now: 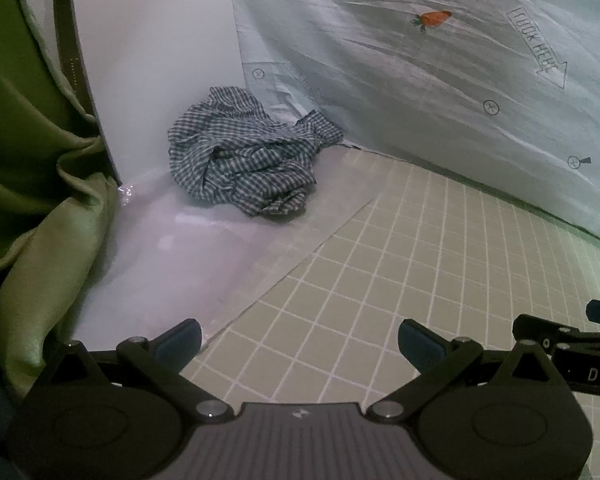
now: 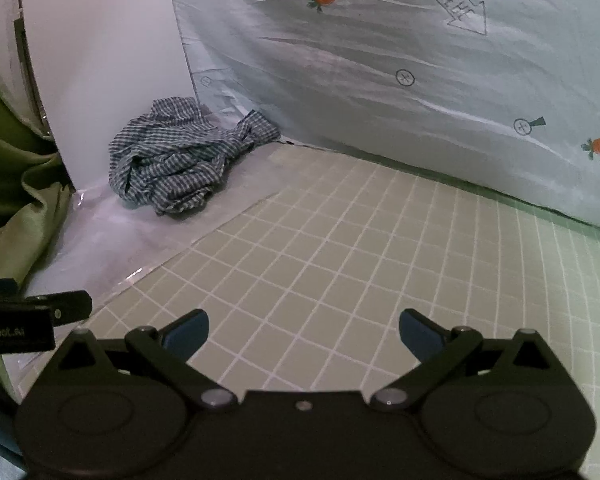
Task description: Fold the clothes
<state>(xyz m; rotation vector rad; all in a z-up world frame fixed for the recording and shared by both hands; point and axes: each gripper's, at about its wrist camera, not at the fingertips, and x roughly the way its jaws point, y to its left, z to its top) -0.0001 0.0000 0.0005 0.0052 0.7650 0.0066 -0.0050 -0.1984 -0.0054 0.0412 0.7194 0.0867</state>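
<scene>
A crumpled blue-and-white checked garment point(image 1: 244, 152) lies in a heap in the far left corner, on a clear plastic sheet, against a white board. It also shows in the right wrist view point(image 2: 180, 164). My left gripper point(image 1: 300, 344) is open and empty, low over the grid mat, well short of the garment. My right gripper point(image 2: 304, 336) is open and empty, beside the left one over the mat. The left gripper's side shows at the left edge of the right wrist view point(image 2: 32, 316).
A green grid mat point(image 1: 400, 260) covers the work surface. A pale blue sheet with carrot prints point(image 1: 440, 60) stands as the back wall. A white board point(image 1: 152, 60) stands at the left. Green cloth point(image 1: 40, 200) hangs at the far left.
</scene>
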